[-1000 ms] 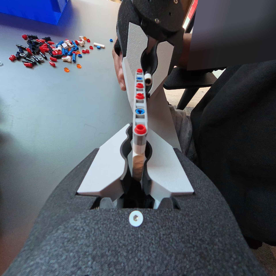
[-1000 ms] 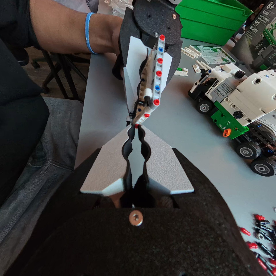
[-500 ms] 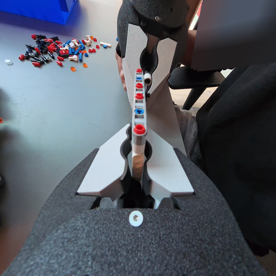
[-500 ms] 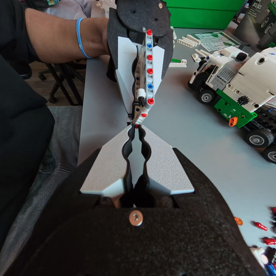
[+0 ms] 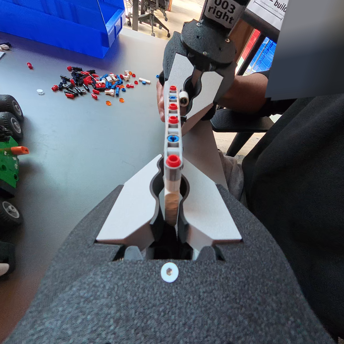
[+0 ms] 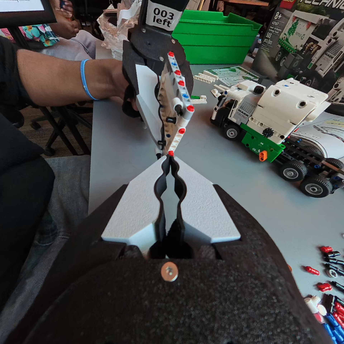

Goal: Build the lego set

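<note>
The left hand-held gripper (image 5: 172, 188) clamps the beam assembly (image 5: 173, 130) edge-on above the worktop (image 5: 83, 139), likely steadying it while the right hand-held gripper (image 6: 169, 158), tips clenched on its red end pin (image 6: 170, 153), presses or adjusts it.

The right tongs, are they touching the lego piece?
Touching. In the right wrist view, the right tongs pinch the red pin at the bottom end of the lego piece.

I'm working over a grey table (image 5: 78, 141). Beyond its far edge I see pale floor (image 5: 178, 11) and a wheeled office chair (image 5: 152, 16). A dark chair seat (image 5: 242, 121) sits beside the table, over carpet (image 6: 33, 134).
</note>
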Demonstrator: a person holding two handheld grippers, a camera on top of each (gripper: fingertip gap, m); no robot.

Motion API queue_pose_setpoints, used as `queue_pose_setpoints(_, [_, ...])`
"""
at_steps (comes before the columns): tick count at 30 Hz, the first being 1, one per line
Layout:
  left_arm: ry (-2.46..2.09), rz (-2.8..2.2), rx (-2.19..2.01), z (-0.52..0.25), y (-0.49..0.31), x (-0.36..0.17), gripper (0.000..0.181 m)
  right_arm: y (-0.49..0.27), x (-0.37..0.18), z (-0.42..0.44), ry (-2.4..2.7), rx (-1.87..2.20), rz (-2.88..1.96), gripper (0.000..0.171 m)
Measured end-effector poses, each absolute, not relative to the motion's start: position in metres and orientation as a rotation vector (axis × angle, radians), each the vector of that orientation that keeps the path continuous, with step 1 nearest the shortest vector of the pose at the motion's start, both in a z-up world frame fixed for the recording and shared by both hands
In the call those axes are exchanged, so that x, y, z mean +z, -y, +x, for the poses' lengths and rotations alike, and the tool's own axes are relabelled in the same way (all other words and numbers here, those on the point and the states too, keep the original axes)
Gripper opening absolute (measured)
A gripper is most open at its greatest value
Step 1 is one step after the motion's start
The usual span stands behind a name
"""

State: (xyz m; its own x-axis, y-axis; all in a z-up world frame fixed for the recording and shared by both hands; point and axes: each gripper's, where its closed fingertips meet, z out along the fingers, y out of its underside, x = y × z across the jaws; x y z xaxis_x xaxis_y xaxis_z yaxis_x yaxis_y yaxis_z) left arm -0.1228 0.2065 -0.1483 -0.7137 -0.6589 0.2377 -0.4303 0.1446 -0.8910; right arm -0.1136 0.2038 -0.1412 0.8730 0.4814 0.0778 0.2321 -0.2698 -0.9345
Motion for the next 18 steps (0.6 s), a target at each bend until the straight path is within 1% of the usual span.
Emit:
queue_pose_setpoints(6, [-2.230, -1.063, -1.562, -0.122, -0.204, -0.152, 0.006, -0.203, -0.144, -0.115, 0.560, 0.219, -1.879, 0.000])
queue_pose_setpoints(11, [-2.270, -1.069, -1.572, -0.124, -0.202, -0.155, 0.006, -0.200, -0.142, -0.112, 0.556, 0.260, -1.882, 0.000])
queue_pose_setpoints(13, [-2.309, -1.071, -1.554, -0.126, -0.199, -0.159, 0.006, -0.195, -0.138, -0.102, 0.564, 0.259, -1.905, 0.014])
queue_pose_setpoints(16, [-2.368, -1.070, -1.519, -0.128, -0.196, -0.166, 0.006, -0.191, -0.116, -0.103, 0.564, 0.322, -1.900, 0.039])
queue_pose_setpoints(17, [-2.384, -1.066, -1.512, -0.129, -0.194, -0.168, 0.006, -0.193, -0.108, -0.106, 0.575, 0.338, -1.894, 0.042])
queue_pose_setpoints(18, [-2.396, -1.061, -1.511, -0.130, -0.192, -0.168, 0.006, -0.195, -0.101, -0.114, 0.601, 0.372, -1.887, 0.043])
